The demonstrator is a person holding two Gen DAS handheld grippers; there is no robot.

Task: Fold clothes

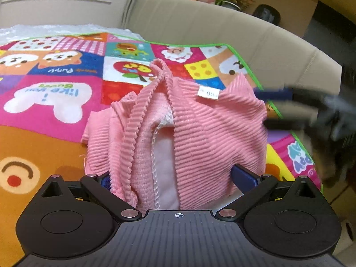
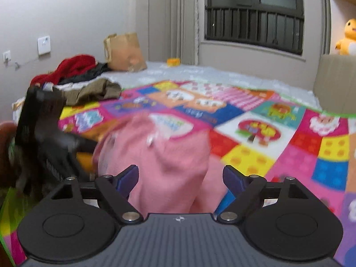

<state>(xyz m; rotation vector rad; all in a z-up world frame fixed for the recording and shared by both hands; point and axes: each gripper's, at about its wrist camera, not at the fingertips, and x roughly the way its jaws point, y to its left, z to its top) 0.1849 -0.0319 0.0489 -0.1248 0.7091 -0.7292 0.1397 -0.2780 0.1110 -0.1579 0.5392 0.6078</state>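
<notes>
Pink ribbed garment [image 1: 195,133] lay bunched on the cartoon patchwork mat [image 1: 55,115], toward the mat's green-piped edge nearest the beige headboard [image 1: 244,35]; its white size tag [image 1: 208,93] faced up near the collar; pale lining showed through a gap in the folds.

Left gripper [image 1: 172,178] had its jaws spread wide, one blue finger [image 1: 244,175] on each flank of the garment's near end; cloth filled the gap between them, but the jaws were not pressed closed on it; whether the fingers touched the fabric, I could not tell.

Right gripper [image 2: 180,178] likewise stood wide open, the garment [image 2: 164,166] bulging up between its two blue fingers [image 2: 128,178]; the picture was smeared by motion, so contact could not be judged. In the left wrist view the right gripper [image 1: 280,109] appeared as a dark blur at the garment's far side, over the mat's green edge.

Beyond the mat, from the right wrist view: a heap of red and olive clothes [image 2: 84,77]; a brown paper bag [image 2: 124,51] behind it; a barred window [image 2: 253,22] above.
</notes>
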